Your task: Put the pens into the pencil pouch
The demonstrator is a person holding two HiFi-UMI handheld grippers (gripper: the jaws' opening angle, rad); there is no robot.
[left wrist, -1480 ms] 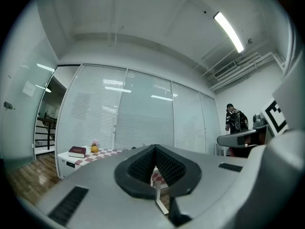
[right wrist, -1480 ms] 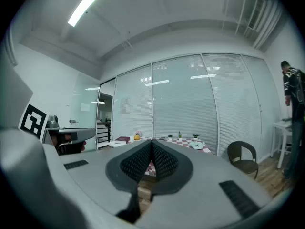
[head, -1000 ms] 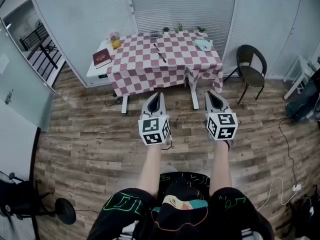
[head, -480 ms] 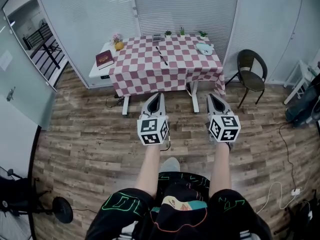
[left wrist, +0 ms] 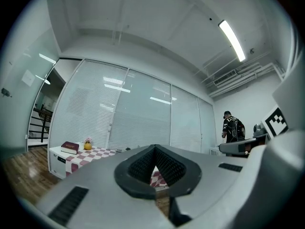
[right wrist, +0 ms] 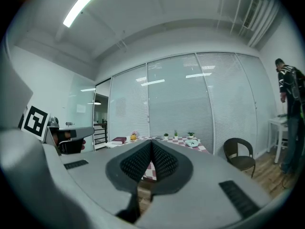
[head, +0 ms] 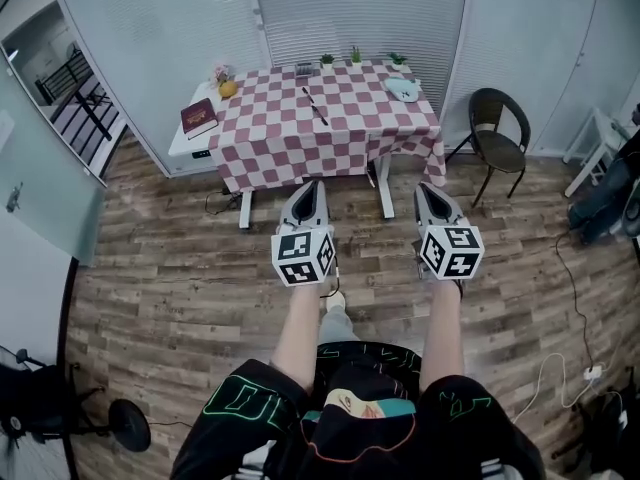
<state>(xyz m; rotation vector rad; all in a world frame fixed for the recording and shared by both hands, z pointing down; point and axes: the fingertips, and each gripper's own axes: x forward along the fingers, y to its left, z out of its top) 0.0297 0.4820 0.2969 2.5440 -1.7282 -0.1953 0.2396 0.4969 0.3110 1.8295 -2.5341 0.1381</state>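
Red-and-white checkered cloth covers the counter [head: 300,153], sitting at 12 o'clock from both grippers across the wood floor [head: 180,288]. Dark red book [head: 200,118] lies at its left end, thin black pen [head: 315,106] around the middle, and pale teal pencil pouch [head: 404,89] roughly 2 o'clock from the pen, well apart. Left gripper [head: 315,186] has its jaws pressed together on nothing. Right gripper [head: 425,189] is the same deal, both level and well short of the counter.
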